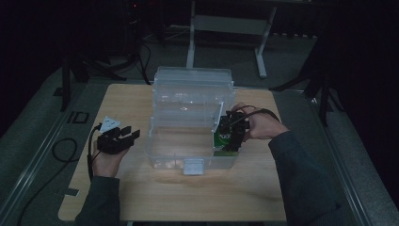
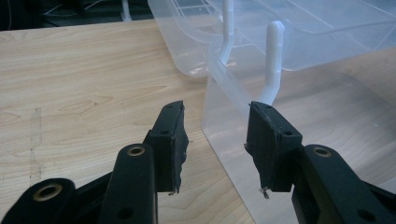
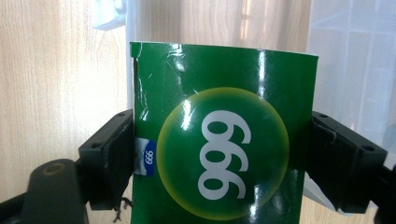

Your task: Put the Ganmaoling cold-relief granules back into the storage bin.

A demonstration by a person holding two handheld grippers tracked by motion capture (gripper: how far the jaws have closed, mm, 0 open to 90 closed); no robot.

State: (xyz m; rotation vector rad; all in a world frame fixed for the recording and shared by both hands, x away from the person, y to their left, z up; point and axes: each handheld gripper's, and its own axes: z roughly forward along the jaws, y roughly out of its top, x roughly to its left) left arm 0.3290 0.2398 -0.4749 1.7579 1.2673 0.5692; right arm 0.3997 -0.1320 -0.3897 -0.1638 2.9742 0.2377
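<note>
A clear plastic bin [image 1: 162,155] stands in the middle of the wooden table, its lid [image 1: 193,89] raised at the back. My right gripper [image 1: 231,133] is shut on a green box [image 3: 224,154] marked 999, holding it over the bin's right inner side; the green box [image 1: 220,139] shows just inside the wall. My left gripper [image 1: 123,136] rests to the left of the bin, open and empty. In the left gripper view its jaws [image 2: 215,144] frame the bin's near corner [image 2: 224,112] and a white latch [image 2: 274,60].
A white clip [image 1: 193,166] sits at the bin's front wall. The table's edge [image 1: 188,219] runs close to the person's arms. A desk frame [image 1: 226,26] and cables [image 1: 61,150] stand on the dark floor beyond and left of the table.
</note>
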